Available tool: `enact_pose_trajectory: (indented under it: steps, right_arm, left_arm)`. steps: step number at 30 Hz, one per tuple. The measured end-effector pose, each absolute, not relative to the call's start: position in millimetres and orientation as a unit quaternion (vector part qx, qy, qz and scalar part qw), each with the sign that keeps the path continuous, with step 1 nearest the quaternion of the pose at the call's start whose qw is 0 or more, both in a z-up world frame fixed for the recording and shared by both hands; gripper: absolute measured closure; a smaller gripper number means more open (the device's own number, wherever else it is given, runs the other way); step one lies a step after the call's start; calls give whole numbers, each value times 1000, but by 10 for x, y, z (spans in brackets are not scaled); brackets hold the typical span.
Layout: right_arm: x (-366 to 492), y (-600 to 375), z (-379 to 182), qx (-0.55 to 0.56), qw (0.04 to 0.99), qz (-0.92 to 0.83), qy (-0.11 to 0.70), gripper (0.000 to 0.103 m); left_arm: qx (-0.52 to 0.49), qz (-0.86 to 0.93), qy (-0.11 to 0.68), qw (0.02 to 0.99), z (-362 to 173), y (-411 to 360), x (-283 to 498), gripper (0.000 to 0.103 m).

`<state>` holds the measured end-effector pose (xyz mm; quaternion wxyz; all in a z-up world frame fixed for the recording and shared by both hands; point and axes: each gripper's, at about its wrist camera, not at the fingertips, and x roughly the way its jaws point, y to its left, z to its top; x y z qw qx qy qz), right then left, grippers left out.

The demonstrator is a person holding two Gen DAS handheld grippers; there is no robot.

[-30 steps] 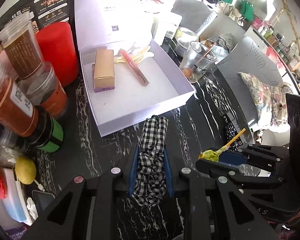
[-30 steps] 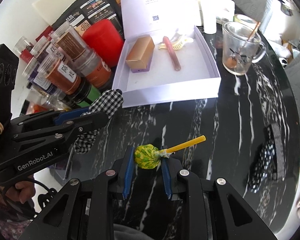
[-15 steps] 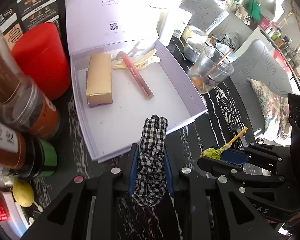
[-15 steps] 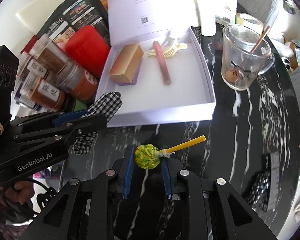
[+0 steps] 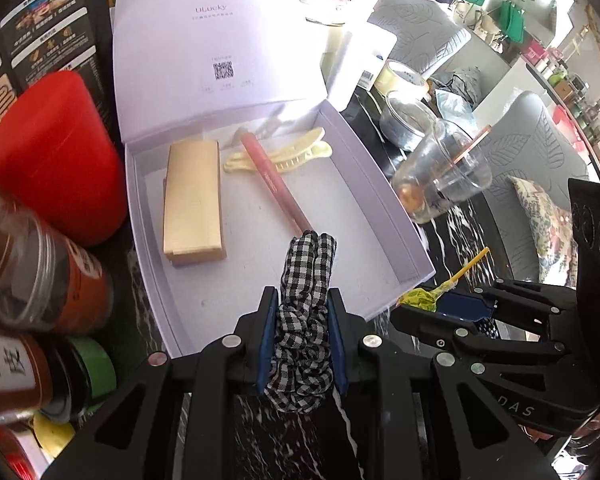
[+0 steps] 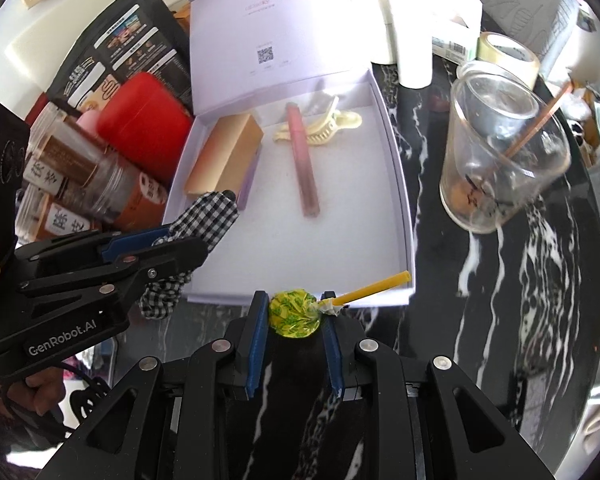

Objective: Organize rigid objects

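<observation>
Left claw pinches soft gingham scrunchie; right claw clamps round foil-wrapped lollipop beside lavender cardboard box.

Right hand-held gripper clamping yellow lollipop, beside open lilac box

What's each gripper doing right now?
Left gripper: shut on the scrunchie, over the near edge of the box.
Right gripper: shut on the lollipop, at the box's near edge.
</observation>
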<state>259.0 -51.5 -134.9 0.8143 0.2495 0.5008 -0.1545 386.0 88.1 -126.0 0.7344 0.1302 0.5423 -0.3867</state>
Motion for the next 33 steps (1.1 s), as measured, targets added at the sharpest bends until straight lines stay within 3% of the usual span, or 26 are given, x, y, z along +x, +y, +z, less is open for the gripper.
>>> enact_pose_trajectory:
  steps: [33]
  right_arm:
    - [3458,-1178,-1380,208,844,-153,469,77]
  left_arm:
    - [98,-340,511,784,-1384,652,4790,79]
